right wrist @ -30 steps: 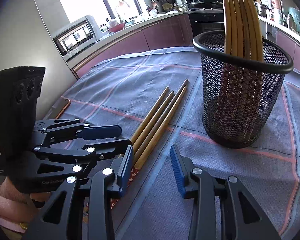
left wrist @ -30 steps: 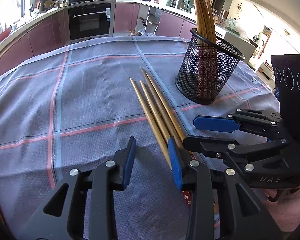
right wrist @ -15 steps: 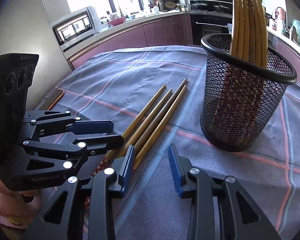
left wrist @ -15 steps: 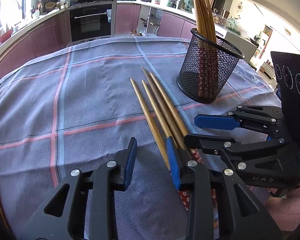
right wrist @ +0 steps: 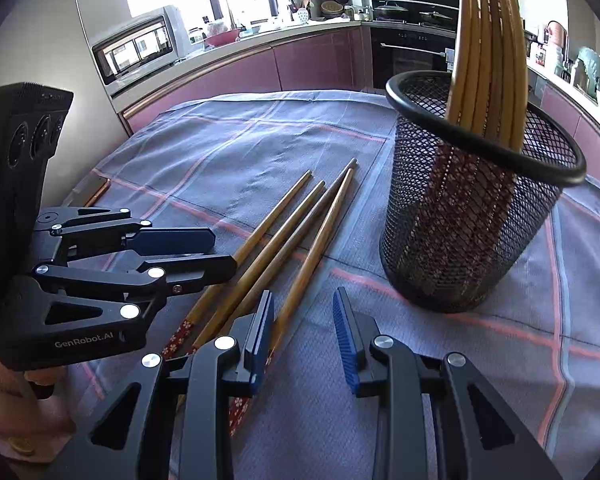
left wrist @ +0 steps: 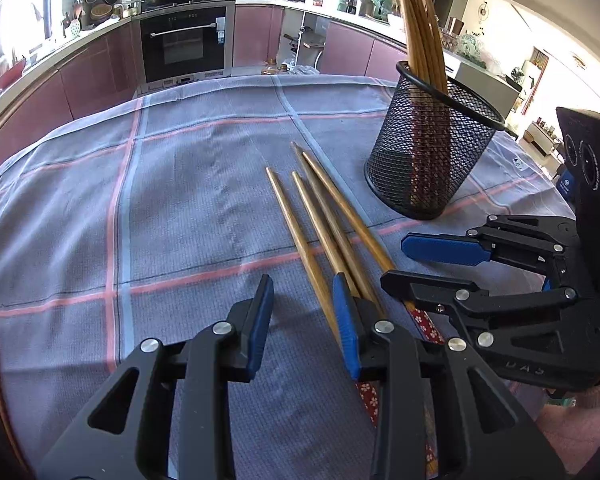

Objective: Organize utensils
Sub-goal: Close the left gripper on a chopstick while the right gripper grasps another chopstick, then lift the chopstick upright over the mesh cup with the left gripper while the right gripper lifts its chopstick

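Note:
Several wooden chopsticks [left wrist: 324, 224] with red flowered ends lie side by side on the blue checked tablecloth; they also show in the right wrist view [right wrist: 284, 240]. A black mesh holder [left wrist: 428, 152] stands upright with several chopsticks in it, also in the right wrist view [right wrist: 472, 220]. My left gripper [left wrist: 304, 316] is open and empty, over the near ends of the loose chopsticks, its right finger above them. My right gripper [right wrist: 304, 332] is open and empty, just right of the same ends; it shows at the right of the left wrist view [left wrist: 420, 264].
The tablecloth [left wrist: 160, 220] covers the table up to its far edge. Kitchen cabinets and an oven [left wrist: 184, 44] run behind it. A microwave [right wrist: 140, 48] sits on the counter to the left.
Both grippers have pulled back a little and risen, so the holder and chopsticks look farther off. Both stay open and empty. The chopsticks have not moved.

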{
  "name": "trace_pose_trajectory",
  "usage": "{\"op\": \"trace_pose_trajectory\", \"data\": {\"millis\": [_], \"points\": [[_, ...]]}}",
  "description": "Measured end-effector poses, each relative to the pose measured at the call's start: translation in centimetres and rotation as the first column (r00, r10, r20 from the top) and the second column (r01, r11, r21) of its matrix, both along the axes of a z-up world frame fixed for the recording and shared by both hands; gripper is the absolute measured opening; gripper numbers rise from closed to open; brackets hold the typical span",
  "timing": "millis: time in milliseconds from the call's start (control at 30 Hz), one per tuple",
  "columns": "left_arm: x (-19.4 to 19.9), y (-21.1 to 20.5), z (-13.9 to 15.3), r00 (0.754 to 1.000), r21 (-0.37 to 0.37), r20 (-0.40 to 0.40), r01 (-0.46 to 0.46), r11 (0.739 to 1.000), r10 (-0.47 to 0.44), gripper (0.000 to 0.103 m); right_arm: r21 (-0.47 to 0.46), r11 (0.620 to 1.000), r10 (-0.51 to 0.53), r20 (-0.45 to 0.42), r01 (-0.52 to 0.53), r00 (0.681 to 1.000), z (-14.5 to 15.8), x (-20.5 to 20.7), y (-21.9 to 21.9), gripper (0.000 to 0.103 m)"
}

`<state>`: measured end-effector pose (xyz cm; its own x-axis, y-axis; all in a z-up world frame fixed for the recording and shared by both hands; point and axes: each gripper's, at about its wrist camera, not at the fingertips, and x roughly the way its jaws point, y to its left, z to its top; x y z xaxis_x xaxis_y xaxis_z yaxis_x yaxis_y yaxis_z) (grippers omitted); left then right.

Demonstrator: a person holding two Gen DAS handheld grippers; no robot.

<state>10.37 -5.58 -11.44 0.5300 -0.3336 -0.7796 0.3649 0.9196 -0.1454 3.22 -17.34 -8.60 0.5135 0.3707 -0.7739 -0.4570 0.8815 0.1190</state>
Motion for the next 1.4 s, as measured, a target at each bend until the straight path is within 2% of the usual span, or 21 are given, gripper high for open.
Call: {"op": "trace_pose_trajectory", "data": {"millis": [167,400,567,667,833,1033,1400], "points": [[1.0,-0.5,0.0,1.000,0.023,0.006,-0.001,1.000,0.001,0.025,-0.006,1.000,-0.010,0.007,0.010,1.000,-0.1,0.5,0.3,0.028],[1.3,-0.9,0.0,1.000,0.019,0.001,-0.021,1.000,0.021,0.013,0.031,0.999,-0.040,-0.008,0.041,0.999,-0.1,0.9,-0.5,0.010],[1.1,-0.7,0.0,0.999,-0.006,-0.004,-0.042,0.999,0.042,0.009,0.065,0.996,-0.055,-0.011,0.055,0.998,-0.1,0.7,-1.4,0.006],[0.8,-0.3,0.4,0.998,-0.024,-0.001,-0.055,0.998,0.055,0.008,0.089,0.994,-0.065,-0.009,0.065,0.998,0.2,0.5,-1.8,0.006],[-0.2,-0.1,1.0,1.000,-0.048,0.005,-0.029,0.998,0.029,0.008,0.122,0.992,-0.021,0.006,0.020,1.000,1.1,-0.3,-1.9,0.006],[-1.0,-0.5,0.4,1.000,-0.028,-0.012,0.010,1.000,-0.010,0.008,0.088,0.996,0.026,-0.019,-0.024,0.999,0.8,-0.4,-1.1,0.006],[0.7,-0.3,-0.4,0.999,-0.042,-0.042,0.030,0.999,-0.032,0.013,0.073,0.997,0.013,-0.038,-0.010,0.999,-0.1,1.2,-0.3,0.008]]}}
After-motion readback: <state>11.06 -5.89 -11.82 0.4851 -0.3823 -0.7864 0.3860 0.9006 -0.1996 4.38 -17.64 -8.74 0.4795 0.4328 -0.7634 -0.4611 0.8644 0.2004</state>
